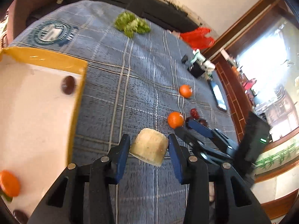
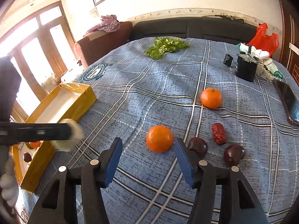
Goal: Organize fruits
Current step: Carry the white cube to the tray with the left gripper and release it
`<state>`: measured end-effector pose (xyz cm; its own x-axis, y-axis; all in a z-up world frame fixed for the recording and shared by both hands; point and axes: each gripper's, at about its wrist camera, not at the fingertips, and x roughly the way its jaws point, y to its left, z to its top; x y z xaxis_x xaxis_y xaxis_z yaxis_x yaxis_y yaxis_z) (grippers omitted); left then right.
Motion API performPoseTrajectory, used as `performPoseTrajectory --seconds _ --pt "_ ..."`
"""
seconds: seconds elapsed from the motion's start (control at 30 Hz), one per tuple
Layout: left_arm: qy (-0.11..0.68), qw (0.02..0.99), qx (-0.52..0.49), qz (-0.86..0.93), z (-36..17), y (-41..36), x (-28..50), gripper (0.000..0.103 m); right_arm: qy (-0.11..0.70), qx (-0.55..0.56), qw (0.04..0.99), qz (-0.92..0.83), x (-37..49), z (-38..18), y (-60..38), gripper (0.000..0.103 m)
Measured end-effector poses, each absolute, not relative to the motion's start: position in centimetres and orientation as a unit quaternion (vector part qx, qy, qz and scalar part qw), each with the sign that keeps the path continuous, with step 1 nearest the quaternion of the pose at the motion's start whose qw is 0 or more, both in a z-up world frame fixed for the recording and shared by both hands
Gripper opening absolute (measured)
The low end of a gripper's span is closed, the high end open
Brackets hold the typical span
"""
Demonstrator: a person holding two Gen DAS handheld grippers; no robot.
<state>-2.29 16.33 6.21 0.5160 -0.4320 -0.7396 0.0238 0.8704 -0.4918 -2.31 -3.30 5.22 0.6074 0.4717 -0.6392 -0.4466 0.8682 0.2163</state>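
left wrist view, left claw (image 1: 149,145) gripping pale chunk (image 1: 149,147), right claw (image 2: 147,149) wide open, orange (image 2: 159,138) between tips

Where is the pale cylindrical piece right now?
The pale cylindrical piece sits between the left gripper fingers, above the blue plaid blanket, right of the yellow box.

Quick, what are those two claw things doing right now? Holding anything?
Left gripper: shut on a pale cut chunk of fruit, carried in the air.
Right gripper: open, holding nothing, pointed at the nearer orange on the blue bedspread.
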Motion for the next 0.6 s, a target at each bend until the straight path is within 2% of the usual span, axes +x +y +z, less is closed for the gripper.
performPoseTrajectory --seconds 0.17,0.23,0.27,0.4,0.47,0.6 --pt "0.438 0.846 -0.281 -0.114 7.4 20.1 -5.7 0.041 0.370 0.015 0.901 0.227 -1.4 4.7 -2.4 0.062" --pt "0.425 0.848 -0.300 -0.102 7.5 21.4 -6.7 0.041 0.373 0.016 0.901 0.219 -1.4 4.7 -2.1 0.052" --pt "0.423 0.848 -0.304 -0.098 7.6 21.9 -7.2 0.041 0.378 0.009 0.901 0.212 -1.4 4.6 -1.8 0.035" --pt "0.405 0.859 -0.307 -0.067 8.4 24.6 -9.5 0.041 0.387 0.012 0.898 0.211 -2.4 5.0 -1.2 0.029" --pt "0.391 0.864 -0.313 -0.056 8.8 26.2 -10.8 0.041 0.384 0.015 0.897 0.220 -3.5 6.1 -0.7 0.015" --pt "0.375 0.864 -0.336 -0.035 8.6 29.7 -13.2 0.041 0.354 -0.012 0.903 0.244 -6.4 9.5 2.1 0.015"
